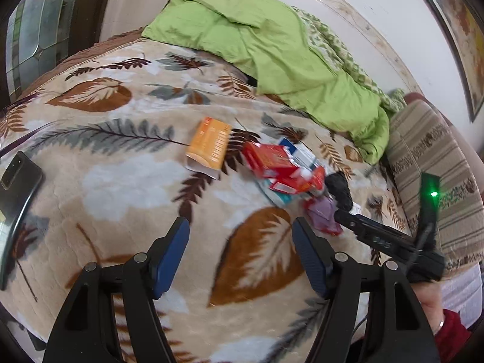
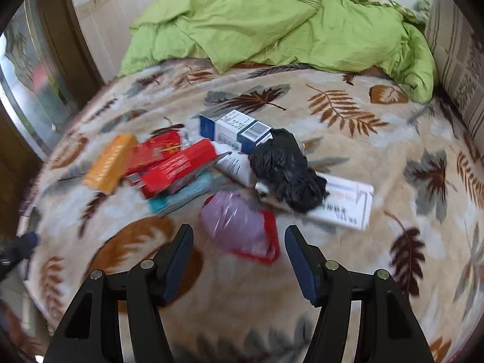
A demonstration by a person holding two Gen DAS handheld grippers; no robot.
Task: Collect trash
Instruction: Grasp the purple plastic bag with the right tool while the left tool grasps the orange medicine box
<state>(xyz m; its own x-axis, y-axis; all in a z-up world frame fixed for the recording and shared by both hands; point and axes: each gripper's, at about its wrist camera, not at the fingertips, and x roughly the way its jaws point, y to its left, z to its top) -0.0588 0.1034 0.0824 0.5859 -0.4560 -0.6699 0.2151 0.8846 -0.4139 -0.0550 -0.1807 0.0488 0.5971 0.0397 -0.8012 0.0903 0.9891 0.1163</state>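
Trash lies in one loose cluster on the leaf-patterned blanket [image 2: 348,157] covering the bed, at the centre of the right wrist view and right of centre in the left wrist view. Items noted: an orange box [image 2: 110,163] at the left edge of the cluster, set slightly apart in the left wrist view [image 1: 209,143]; red boxes [image 2: 175,166] overlapping one another just right of it; a teal packet [image 2: 181,196] partly under the red boxes; a blue-and-white carton [image 2: 239,128] at the far side; a crumpled black bag [image 2: 287,172] resting on a white carton [image 2: 348,205]; and a purple plastic bag with red trim [image 2: 239,224] nearest the camera.

Left tool [image 1: 240,254]: jaws wide apart, nothing between them, above bare blanket short of the cluster. Right tool [image 2: 239,260]: jaws wide apart, pads clear of everything; the purple bag lies just ahead of the gap, and contact is not seen. From the left wrist view the right tool [image 1: 340,214] enters from the right, its tip beside the purple bag [image 1: 323,214] and black bag [image 1: 340,189].

Other objects: a rumpled green quilt [image 1: 272,48] across the upper frame, a striped cushion [image 1: 435,181] at right, a dark phone [image 1: 18,172] at the left edge. Both views show motion blur.
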